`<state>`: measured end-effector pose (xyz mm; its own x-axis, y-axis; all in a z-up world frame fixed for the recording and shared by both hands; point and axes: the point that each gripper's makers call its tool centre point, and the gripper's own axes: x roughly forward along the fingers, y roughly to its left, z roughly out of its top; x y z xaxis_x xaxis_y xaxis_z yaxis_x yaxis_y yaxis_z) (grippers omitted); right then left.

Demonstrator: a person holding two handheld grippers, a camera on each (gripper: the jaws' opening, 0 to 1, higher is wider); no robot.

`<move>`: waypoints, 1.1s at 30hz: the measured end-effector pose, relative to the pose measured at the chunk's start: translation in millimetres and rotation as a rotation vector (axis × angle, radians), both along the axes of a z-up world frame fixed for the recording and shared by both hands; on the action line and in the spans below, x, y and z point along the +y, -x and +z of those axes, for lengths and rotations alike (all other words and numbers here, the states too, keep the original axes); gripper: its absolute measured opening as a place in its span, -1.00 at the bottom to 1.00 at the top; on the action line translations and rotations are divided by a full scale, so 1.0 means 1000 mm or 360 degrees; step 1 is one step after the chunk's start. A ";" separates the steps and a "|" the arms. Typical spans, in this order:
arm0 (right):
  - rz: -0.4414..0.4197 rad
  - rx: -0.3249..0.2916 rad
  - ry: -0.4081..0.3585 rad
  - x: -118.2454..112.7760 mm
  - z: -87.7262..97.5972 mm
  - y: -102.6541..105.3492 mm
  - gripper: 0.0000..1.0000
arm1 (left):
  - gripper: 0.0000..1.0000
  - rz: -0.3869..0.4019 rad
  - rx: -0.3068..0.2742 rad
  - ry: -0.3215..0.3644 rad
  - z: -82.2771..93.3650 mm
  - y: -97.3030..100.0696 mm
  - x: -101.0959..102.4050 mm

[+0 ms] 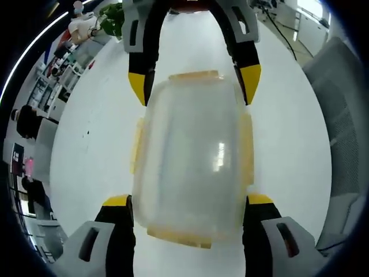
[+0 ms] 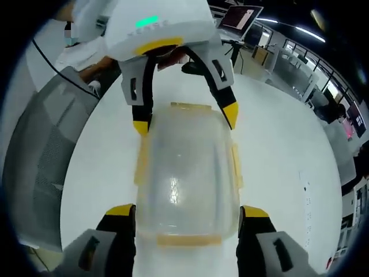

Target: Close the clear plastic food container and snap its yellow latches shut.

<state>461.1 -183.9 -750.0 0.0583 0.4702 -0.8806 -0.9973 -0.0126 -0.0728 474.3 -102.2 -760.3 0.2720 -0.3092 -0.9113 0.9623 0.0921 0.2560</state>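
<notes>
Sitting on the white worktop (image 1: 92,150), the clear container (image 1: 193,156) lies with its lid on, between the two tongs that face each other across it. In the left gripper view, the left tongs (image 1: 188,200) rise from the bottom with their yellow-tipped jaws spread wide, one on each side of the container's near end, right at its walls; I cannot tell whether they press on it or merely touch. Across the box, the right tongs (image 1: 195,78) come in from the top, their jaws likewise apart and flanking the far end. Yellow latches (image 1: 247,147) show along the container's long sides and at both short ends, lying close against the rim; whether they are snapped fully shut cannot be told. In the right gripper view the same container (image 2: 187,173) appears from the other end, with the right tongs (image 2: 188,211) straddling its near end and the left tongs (image 2: 185,115) straddling the far one, all jaws open to the box's width. A grey mesh chair (image 2: 46,150) stands just beside the worktop edge, and office desks with a monitor (image 2: 239,17) lie well beyond it.
</notes>
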 end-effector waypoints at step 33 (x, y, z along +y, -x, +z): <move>-0.0061 -0.0009 -0.0023 -0.006 0.002 -0.016 0.50 | 0.54 0.0034 -0.0011 0.0061 0.003 -0.017 -0.008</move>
